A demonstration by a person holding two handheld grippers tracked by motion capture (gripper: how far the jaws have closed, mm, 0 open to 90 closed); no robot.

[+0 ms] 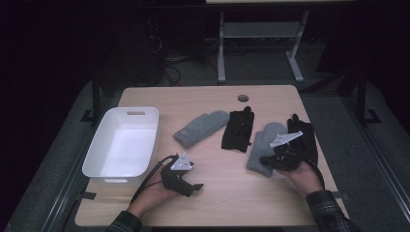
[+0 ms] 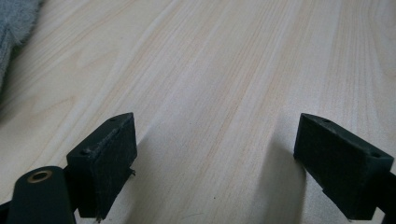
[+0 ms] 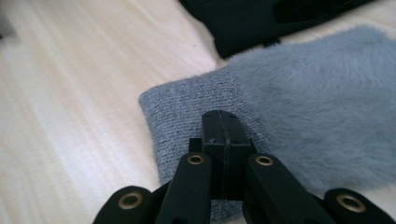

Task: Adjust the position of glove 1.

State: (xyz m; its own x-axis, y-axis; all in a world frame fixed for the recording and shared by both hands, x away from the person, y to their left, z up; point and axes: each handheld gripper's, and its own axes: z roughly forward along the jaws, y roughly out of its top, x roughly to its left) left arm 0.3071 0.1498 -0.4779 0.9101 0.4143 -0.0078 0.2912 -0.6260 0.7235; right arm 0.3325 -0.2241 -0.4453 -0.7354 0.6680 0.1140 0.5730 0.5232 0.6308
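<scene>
Two grey mittens and two black gloves lie on the wooden table (image 1: 217, 193). One grey mitten (image 1: 200, 128) and a black glove (image 1: 238, 128) are at the centre. The other grey mitten (image 1: 263, 142) lies at the right, beside the second black glove (image 1: 304, 140). My right gripper (image 1: 269, 162) is shut, its tips (image 3: 224, 120) over the knit cuff of the right mitten (image 3: 299, 102); I see no fabric between the jaws. A black glove (image 3: 261, 23) lies just beyond. My left gripper (image 1: 193, 185) rests on the table near the front, open (image 2: 219, 158), with bare wood between its jaws.
A white, empty bin (image 1: 123, 145) stands at the left of the table, close to my left hand. A round cable hole (image 1: 243, 98) is near the far edge. A fuzzy grey mitten edge (image 2: 14, 28) is at the upper left of the left gripper view.
</scene>
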